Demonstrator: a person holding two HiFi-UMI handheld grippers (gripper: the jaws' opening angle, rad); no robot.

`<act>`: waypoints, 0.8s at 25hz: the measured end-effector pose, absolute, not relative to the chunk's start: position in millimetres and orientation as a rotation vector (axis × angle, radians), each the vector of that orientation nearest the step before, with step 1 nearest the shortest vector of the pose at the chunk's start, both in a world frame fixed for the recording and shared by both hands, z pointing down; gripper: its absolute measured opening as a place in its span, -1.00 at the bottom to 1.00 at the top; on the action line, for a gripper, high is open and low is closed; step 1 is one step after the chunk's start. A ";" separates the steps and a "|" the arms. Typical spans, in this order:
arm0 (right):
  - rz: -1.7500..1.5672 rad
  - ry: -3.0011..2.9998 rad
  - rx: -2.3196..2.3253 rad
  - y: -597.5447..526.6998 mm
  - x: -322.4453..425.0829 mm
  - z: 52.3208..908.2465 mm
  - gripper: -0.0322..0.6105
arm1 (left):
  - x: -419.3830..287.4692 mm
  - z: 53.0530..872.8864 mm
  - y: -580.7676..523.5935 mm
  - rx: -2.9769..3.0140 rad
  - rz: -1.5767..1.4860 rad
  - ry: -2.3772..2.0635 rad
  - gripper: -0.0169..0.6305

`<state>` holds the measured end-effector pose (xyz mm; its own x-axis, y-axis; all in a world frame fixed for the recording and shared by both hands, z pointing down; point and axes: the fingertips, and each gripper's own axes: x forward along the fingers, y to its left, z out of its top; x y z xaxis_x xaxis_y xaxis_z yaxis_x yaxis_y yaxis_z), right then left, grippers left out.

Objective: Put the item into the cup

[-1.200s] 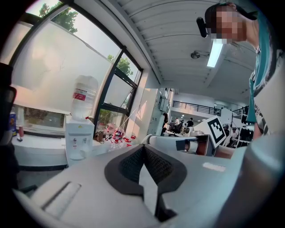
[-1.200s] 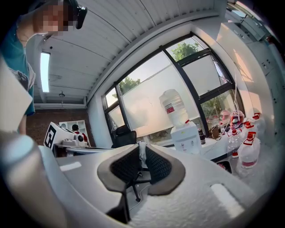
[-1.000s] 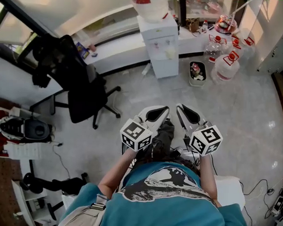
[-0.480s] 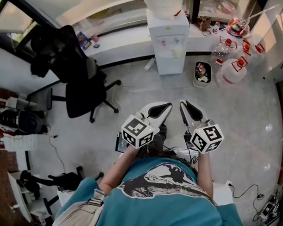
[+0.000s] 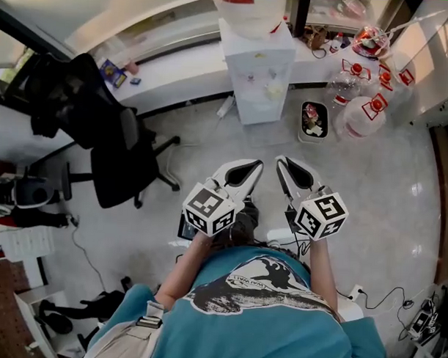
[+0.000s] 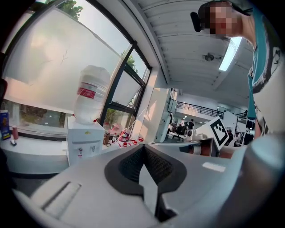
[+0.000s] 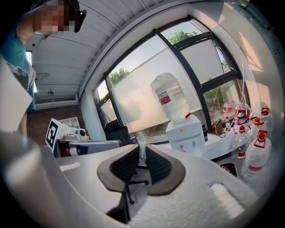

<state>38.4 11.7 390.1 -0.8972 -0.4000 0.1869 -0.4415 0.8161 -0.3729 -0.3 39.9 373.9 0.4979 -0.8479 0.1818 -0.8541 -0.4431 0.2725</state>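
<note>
No cup shows in any view. I hold both grippers side by side in front of my chest, above a grey floor. My left gripper has its black pads pressed together with nothing between them. My right gripper keeps a narrow gap, and a small pale item sits pinched between its tips. What that item is cannot be made out. Each gripper carries its marker cube close to my hands.
A white water dispenser with a bottle on top stands ahead against a white ledge. A black office chair is at the left. Large water bottles and a small bin are at the right. Cables lie on the floor.
The room has slid a little across the head view, with the chair drifting left. Both grippers keep the same place before my chest and the same jaw positions.
</note>
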 end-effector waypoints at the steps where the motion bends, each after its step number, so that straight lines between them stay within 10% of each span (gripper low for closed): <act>1: 0.631 -2.893 0.678 5.3 33.2 390.0 -0.76 | -5.1 374.6 33.0 2.419 0.025 -1.418 -0.92; 20: 0.639 -2.811 0.805 -68.8 -40.8 400.4 -0.76 | -88.6 386.9 -38.1 2.464 0.014 -1.279 -0.92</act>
